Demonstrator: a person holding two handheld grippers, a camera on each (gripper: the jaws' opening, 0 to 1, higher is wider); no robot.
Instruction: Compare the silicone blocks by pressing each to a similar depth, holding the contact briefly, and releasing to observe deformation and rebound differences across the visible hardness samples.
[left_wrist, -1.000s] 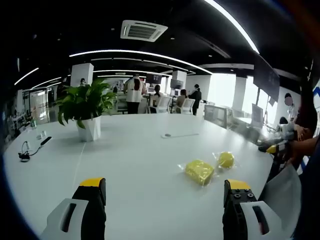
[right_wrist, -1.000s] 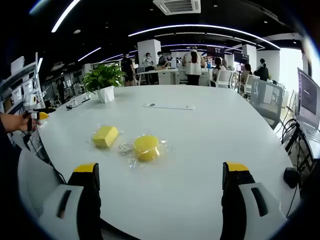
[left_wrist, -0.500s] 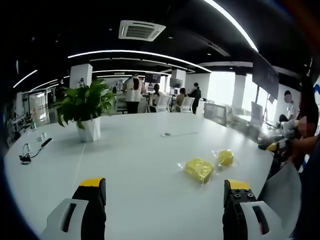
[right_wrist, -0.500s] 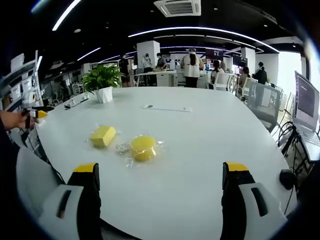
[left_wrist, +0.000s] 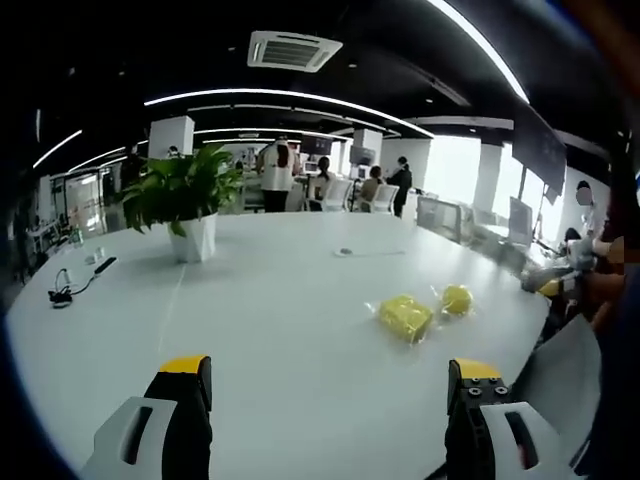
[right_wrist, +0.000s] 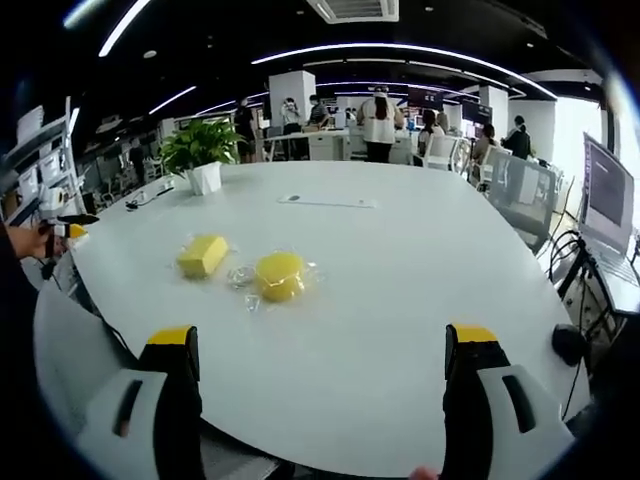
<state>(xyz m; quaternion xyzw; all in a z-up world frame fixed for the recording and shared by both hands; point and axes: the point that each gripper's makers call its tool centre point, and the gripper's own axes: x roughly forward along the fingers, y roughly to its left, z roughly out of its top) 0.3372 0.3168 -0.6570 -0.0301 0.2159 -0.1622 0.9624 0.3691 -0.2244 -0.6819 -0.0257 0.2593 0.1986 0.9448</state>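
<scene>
Two yellow silicone samples lie on a white round table (right_wrist: 400, 300). A rectangular yellow block (right_wrist: 202, 255) (left_wrist: 404, 315) lies beside a round yellow block (right_wrist: 279, 275) (left_wrist: 457, 298), and the round one rests on crinkled clear wrap. My right gripper (right_wrist: 320, 400) is open, well short of the blocks at the table's near edge. My left gripper (left_wrist: 325, 410) is open too, over bare tabletop with the blocks ahead to the right. The other gripper (left_wrist: 548, 285), held in a hand, peeks in at the right of the left gripper view.
A potted plant (left_wrist: 190, 205) (right_wrist: 203, 155) stands on the table's far side. A thin flat strip (right_wrist: 325, 201) lies near the middle, and a cable (left_wrist: 62, 292) lies at the left edge. Chairs, a monitor (right_wrist: 610, 200) and several people fill the office behind.
Both views have shifted a little, pulling back and lifting. The blocks sit slightly farther off in each. Nothing on the table has moved and both grippers have stayed open.
</scene>
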